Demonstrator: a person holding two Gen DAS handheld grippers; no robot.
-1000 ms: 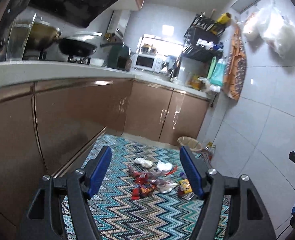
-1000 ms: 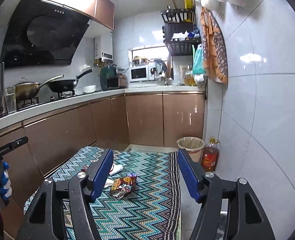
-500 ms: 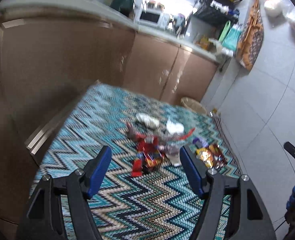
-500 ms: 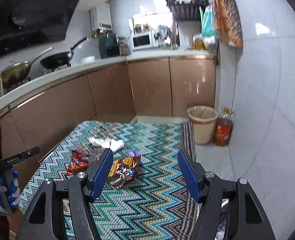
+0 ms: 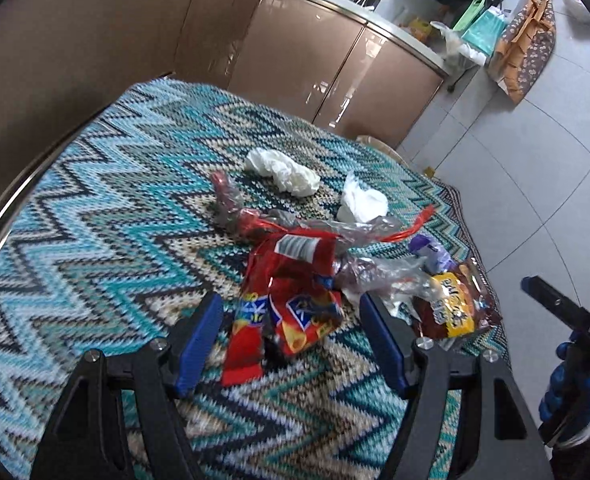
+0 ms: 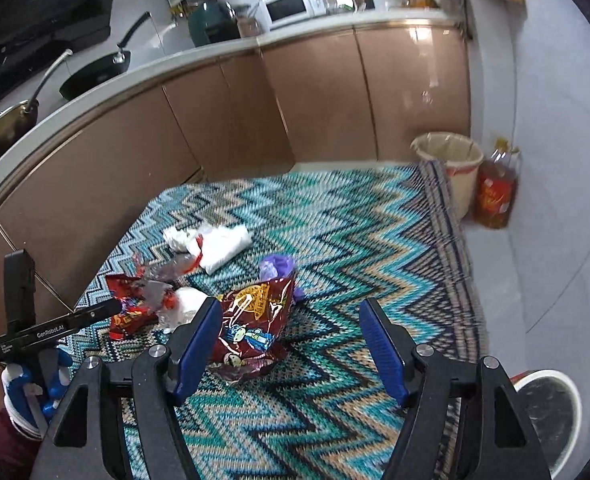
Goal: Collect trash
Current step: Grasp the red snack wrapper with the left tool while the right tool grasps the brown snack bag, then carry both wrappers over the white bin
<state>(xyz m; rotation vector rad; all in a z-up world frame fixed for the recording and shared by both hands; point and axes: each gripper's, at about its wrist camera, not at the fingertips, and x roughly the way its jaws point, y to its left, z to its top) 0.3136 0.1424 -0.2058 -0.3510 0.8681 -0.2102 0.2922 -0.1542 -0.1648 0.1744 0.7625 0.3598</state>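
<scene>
The trash lies in a loose heap on a zigzag rug [image 5: 95,240] spread over the kitchen floor. Nearest the left claw [image 5: 291,316] is a red snack bag [image 5: 295,300], crumpled and partly open, lying between the two blue pads without either pad touching it. Just to its right sits a dark red and yellow snack bag [image 5: 451,308] with a small purple wrapper [image 5: 427,248] at its far end. Clear plastic film [image 5: 359,232] with a red strip tangles through the middle of the heap, and two wads of white tissue [image 5: 283,168] lie beyond it, farther from the claw.

From the right wrist view, the dark red bag [image 6: 251,328] stands just ahead of the right claw [image 6: 291,320], close by its left pad; the jaws are opening and grip nothing. The left claw is released too, its jaws wide apart.

At the rug's far corner a lined bin [image 6: 451,160] stands by the brown cabinets [image 6: 315,92], with a bottle of oil [image 6: 495,196] touching or just beside it against the tiled wall. A white cup [image 6: 551,412] sits at the lower right edge. Each view shows the other claw's black handle held in a blue-and-white gloved hand [image 6: 19,392].
</scene>
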